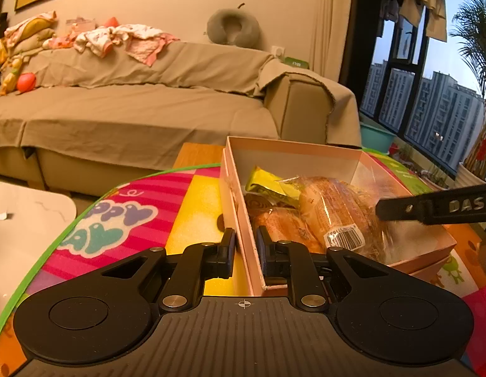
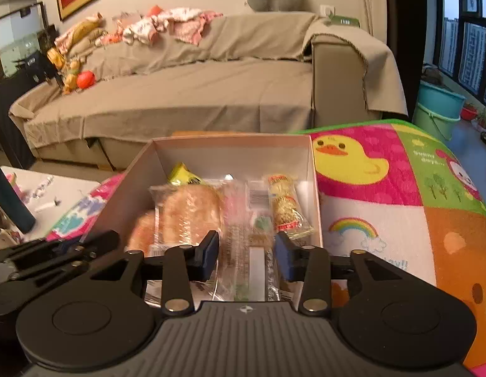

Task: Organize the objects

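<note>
Left gripper [image 1: 245, 248] pinches the box [image 1: 240, 220] wall, steadying it on the mat [image 2: 384, 194]. Right gripper [image 2: 246, 256] hovers part-open over a clear snack packet [image 2: 243, 235] inside. Likely next: back out cleanly or close on it.

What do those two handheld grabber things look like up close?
Both are matt black plastic. The left gripper and right gripper each have a ribbed base, round discs at either side, silver rivets and dark blue pads. One finger bears raised letters, DAS.
</note>
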`<state>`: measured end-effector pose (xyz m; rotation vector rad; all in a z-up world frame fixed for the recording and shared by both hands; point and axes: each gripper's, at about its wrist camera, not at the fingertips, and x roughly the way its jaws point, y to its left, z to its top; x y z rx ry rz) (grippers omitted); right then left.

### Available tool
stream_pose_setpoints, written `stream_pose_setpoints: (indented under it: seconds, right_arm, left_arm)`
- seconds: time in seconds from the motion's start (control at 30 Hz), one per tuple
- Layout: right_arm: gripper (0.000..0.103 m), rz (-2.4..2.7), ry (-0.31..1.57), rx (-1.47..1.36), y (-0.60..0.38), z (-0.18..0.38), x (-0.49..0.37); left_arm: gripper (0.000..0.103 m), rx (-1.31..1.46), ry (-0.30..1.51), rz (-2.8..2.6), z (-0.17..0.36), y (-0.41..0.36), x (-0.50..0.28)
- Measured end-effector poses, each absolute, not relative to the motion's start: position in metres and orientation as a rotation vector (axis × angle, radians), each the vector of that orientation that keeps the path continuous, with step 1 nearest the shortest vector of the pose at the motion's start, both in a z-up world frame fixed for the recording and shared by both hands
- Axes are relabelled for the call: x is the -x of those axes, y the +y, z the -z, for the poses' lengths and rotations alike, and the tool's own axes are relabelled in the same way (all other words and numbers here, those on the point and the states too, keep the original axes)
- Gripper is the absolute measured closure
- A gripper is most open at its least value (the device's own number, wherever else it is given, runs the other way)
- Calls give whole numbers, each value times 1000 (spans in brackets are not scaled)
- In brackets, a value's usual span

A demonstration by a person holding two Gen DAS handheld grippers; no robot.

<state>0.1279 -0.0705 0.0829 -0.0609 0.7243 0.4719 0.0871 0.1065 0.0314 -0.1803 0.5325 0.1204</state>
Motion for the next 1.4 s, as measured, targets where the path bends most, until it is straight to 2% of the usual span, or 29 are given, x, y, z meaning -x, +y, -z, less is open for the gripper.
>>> stream_pose_setpoints:
  seconds: [0.13, 0.33, 0.6, 0.63, 0.67, 0.73, 0.9, 1.03, 1.27, 1.3, 1.33, 1.37, 1.4]
  right_arm:
    - [62, -534, 672, 90, -63, -94, -114]
    - [62, -593, 747, 124, -37, -75, -118]
    - [62, -575, 640, 155, -47, -89, -99]
    - [58, -575, 602, 168, -57, -94, -90]
    - [47, -571, 565, 189, -68, -97, -80]
    - [33, -550, 518, 247, -90, -95, -66]
    - [33, -532, 595, 343, -114, -65, -63]
    - [39, -586, 626, 309, -115, -52, -77]
    - [39, -521, 592, 315, -136, -48, -112]
    - [39, -495, 593, 298, -142, -48, -121]
    - [39, -475, 588, 279, -147, -48, -131]
    - [36, -458, 576, 267, -151, -48, -139]
    - [34, -442, 565, 263, -154, -46, -145]
  left_arm:
    - [86, 182, 530, -120, -31, 107, -86]
    - [85, 184, 528, -116, -31, 109, -85]
    - [85, 171, 539, -112, -32, 107, -86]
    - [85, 168, 540, -110, -32, 107, -86]
    - [85, 163, 541, -109, -32, 107, -87]
    - [85, 160, 546, -107, -32, 107, -88]
    - [86, 148, 551, -117, -33, 104, -89]
    - [86, 101, 583, -103, -36, 99, -101]
    - [86, 79, 573, -37, -32, 62, -179]
    - [85, 78, 559, -43, -30, 59, -191]
    - [79, 57, 553, -64, -30, 56, -200]
    - [66, 25, 554, -86, -31, 53, -207]
    - [57, -2, 559, -114, -33, 54, -209]
